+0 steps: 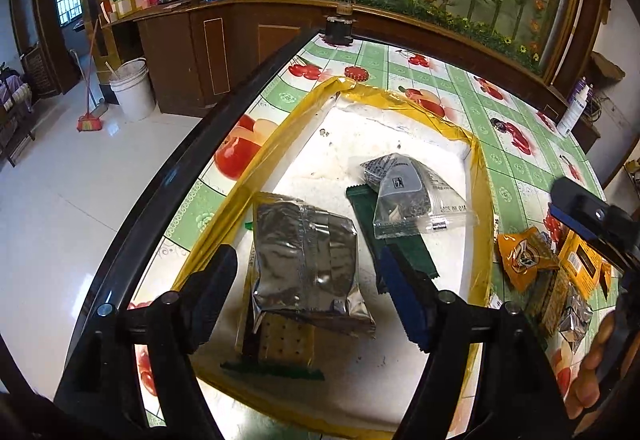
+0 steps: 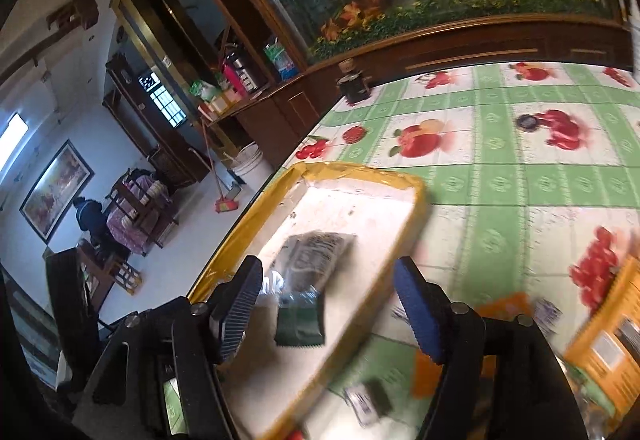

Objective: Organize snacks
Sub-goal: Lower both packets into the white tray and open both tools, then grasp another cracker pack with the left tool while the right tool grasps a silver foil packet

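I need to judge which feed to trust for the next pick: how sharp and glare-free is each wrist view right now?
Left wrist view: sharp; the silver packet and clear packet in the tray read cleanly, with only small glints on the foil. Right wrist view: motion-blurred, worst lower right, where the orange wrappers smear; the dark green packet stays recognizable. Both views bend straight edges, fisheye style.

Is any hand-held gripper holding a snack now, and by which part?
Nothing is held. The left hand-held gripper is open around the silver packet; the right hand-held gripper is open, empty.
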Demonstrator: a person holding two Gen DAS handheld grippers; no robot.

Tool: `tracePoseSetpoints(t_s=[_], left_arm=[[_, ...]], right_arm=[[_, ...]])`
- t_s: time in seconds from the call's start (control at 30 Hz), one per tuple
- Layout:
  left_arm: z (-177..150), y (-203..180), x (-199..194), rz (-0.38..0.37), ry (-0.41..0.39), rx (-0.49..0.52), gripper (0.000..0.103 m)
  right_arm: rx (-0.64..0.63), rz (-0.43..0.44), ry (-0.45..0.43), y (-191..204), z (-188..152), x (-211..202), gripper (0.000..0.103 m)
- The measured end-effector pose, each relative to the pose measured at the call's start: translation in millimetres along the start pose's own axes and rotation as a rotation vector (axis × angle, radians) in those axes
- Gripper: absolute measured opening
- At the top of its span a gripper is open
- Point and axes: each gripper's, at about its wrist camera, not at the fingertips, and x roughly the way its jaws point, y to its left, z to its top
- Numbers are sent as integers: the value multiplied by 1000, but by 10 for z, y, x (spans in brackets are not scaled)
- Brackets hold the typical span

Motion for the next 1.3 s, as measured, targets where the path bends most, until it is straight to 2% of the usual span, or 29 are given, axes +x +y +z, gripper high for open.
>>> tracePoseSetpoints(t_s=[0.13, 0.3, 0.47, 0.67, 0.83, 1.1, 1.3], left_arm=[[-57, -64, -75, -2, -7, 9, 74], [-99, -237, -194, -24, -19, 35, 74], [-155, -588, -352, -101, -39, 90, 74], [-340, -1207, -446, -180, -32, 237, 74], [-447, -1493, -487, -208, -21, 294, 74], [-527, -1635, -515, -195, -9, 328, 74], [-567, -1693, -466, -191, 4, 355, 74]], right_arm=[[43, -35, -26, -248, -186, -365, 72], [82, -123, -38, -581, -433, -770, 72], [139, -194, -59, -941, -621, -1166, 72], [166, -258, -84, -1195, -814, -1515, 72], [167, -283, -98, -1290, -892, -1691, 73], [141, -275, -102, -1255, -942, -1762, 73], [42, -232, -45, -1112, -946, -1596, 73]])
